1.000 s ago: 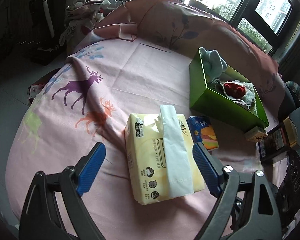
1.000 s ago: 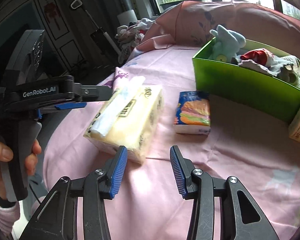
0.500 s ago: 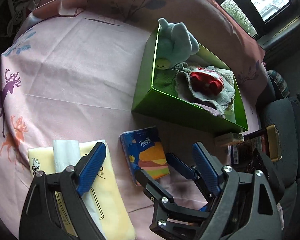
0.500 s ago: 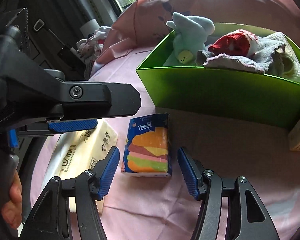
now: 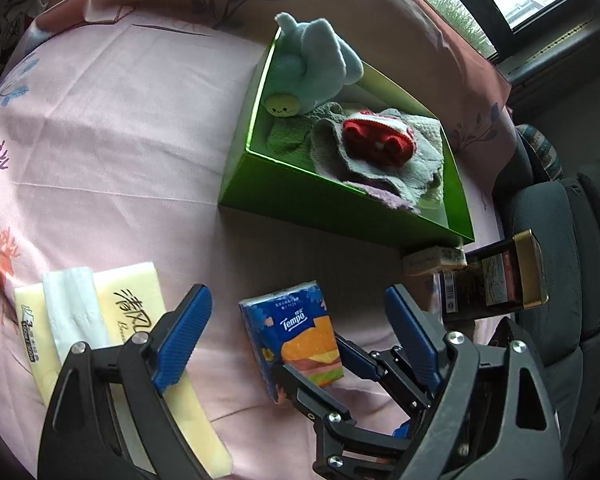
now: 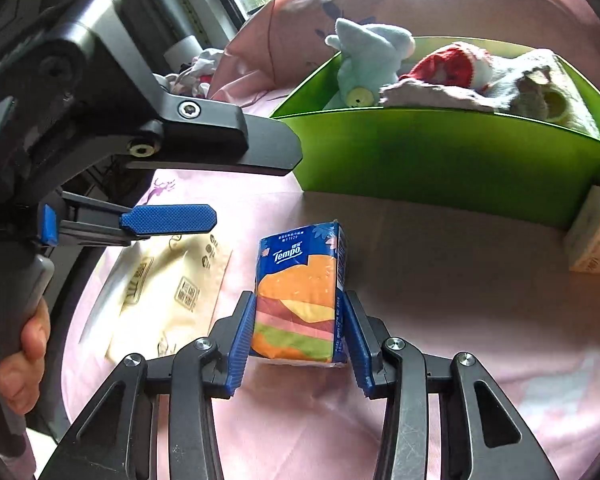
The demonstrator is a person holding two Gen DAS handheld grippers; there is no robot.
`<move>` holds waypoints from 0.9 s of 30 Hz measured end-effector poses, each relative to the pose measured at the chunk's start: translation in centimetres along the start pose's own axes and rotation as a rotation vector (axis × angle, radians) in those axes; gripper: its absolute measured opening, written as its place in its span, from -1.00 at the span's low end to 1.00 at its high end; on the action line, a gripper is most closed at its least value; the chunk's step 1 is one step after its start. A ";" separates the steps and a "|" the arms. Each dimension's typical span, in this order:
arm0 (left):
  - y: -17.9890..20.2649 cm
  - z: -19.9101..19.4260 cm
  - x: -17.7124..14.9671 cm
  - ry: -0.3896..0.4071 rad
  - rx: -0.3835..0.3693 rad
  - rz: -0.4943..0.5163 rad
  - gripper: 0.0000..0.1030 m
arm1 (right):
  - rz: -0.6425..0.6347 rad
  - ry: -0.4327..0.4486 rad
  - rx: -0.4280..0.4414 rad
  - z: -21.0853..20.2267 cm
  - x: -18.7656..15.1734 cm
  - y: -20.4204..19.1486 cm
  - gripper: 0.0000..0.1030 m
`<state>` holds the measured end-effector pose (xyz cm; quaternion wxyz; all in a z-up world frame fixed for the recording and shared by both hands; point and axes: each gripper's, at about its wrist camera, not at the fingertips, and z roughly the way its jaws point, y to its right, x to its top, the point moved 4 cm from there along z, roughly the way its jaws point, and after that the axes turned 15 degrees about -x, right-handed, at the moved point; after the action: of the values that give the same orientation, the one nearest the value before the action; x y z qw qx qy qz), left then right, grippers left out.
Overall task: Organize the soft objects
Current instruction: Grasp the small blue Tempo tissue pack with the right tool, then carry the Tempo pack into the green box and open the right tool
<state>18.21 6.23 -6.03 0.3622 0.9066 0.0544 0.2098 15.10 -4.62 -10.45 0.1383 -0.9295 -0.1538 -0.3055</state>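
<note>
Blue pads of the right gripper (image 6: pixel 298 330), whose jaws have just been closing, clamp the Tempo tissue pack (image 6: pixel 300 292) on the pink sheet (image 6: pixel 440 280); the left gripper (image 5: pixel 296 332) gapes wide, empty, above it.

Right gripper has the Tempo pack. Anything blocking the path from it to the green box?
Nothing lies on the sheet between the Tempo pack and the green box. Only the box's near wall stands in the way; the right gripper must carry the pack over it.

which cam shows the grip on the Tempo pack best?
Right wrist: both pads of the right gripper, which has just been closing, press the Tempo tissue pack's sides head-on. Left wrist shows the pack's top, with the grip partly hidden.
</note>
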 end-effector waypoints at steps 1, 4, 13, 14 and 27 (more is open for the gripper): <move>0.6 0.7 -0.6 -0.026 -0.008 0.009 0.71 | 0.011 -0.012 -0.004 -0.5 -0.6 0.7 -0.13; 1.9 3.3 -2.8 -0.112 -0.021 0.024 0.71 | 0.087 -0.062 0.023 -1.3 -2.3 3.2 -0.02; 2.2 6.3 -6.4 -0.170 0.001 0.007 0.31 | 0.099 -0.040 0.020 -2.8 -4.4 4.9 0.16; 2.2 6.2 -6.4 -0.167 0.001 0.004 0.09 | 0.092 -0.042 0.024 -2.7 -4.4 4.7 -0.04; 5.4 2.7 -1.9 -0.042 -0.019 0.089 0.11 | 0.069 0.093 0.039 -4.9 1.2 3.3 -0.12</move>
<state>17.37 0.12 -4.76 0.3620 0.9088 0.0042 0.2072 14.66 -9.18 -6.46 0.1738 -0.9161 -0.1211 -0.3403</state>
